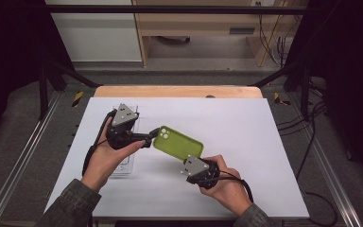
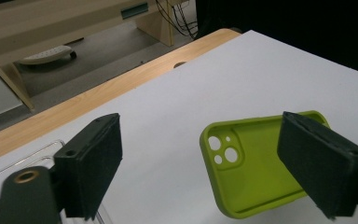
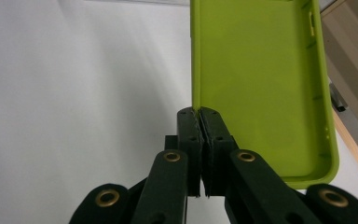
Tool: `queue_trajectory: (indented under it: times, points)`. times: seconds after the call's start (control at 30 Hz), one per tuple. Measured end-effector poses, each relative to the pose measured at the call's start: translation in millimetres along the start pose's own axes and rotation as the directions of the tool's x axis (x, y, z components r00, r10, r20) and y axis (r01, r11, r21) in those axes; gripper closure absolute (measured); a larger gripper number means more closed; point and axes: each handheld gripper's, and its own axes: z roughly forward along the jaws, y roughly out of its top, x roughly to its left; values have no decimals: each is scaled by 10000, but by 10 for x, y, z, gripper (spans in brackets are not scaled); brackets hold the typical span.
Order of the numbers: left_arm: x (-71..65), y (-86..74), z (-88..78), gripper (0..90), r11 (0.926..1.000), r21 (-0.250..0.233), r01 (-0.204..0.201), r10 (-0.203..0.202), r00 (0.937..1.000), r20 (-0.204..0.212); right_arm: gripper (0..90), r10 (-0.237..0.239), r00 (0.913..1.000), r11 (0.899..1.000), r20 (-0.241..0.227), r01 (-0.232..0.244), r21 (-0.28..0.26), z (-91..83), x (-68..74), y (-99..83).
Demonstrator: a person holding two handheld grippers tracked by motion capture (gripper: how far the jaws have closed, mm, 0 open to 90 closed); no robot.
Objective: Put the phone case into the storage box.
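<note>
A lime-green phone case (image 1: 178,143) is held above the white table, hollow side up, with its camera holes toward the left. My right gripper (image 1: 190,163) is shut on the case's side wall (image 3: 261,84), its two black jaws (image 3: 199,113) pressed together on the thin rim. My left gripper (image 1: 149,138) stands open at the camera-hole end of the case. In the left gripper view its pads (image 2: 98,163) stand wide apart. The case (image 2: 251,172) lies between and beyond them, untouched, with the right-hand jaw in front of its far end.
A clear plastic tray (image 1: 124,165) lies on the white table top (image 1: 246,123) under my left hand, and its rim (image 2: 42,148) also shows beside the left jaw. A wooden edge (image 1: 179,91) runs along the back, with metal rails at both sides.
</note>
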Motion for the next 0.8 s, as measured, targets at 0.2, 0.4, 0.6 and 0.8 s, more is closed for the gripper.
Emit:
queue_trajectory:
  times: [0.2, 0.4, 0.6, 0.8]
  points:
    - [-42, 13, 23, 144, 9995, 299, -38, 33, 9998, 178, 880, -160, 9998, 9999, 93, 160, 17, 6, 18, 11]
    - [-64, 16, 41, 159, 9991, 422, -7, 0, 9999, 172, 880, -188, 9997, 9998, 145, 188, 13, 3, 32, 14]
    - [-53, 9, 67, 189, 9985, 540, 120, -130, 9997, 188, 880, -213, 9996, 9997, 164, 214, -73, -8, 34, 18]
    - [-77, -8, 105, 270, 9974, 713, 73, -84, 9998, 159, 880, -252, 9994, 9996, 231, 254, -83, -19, 38, 25]
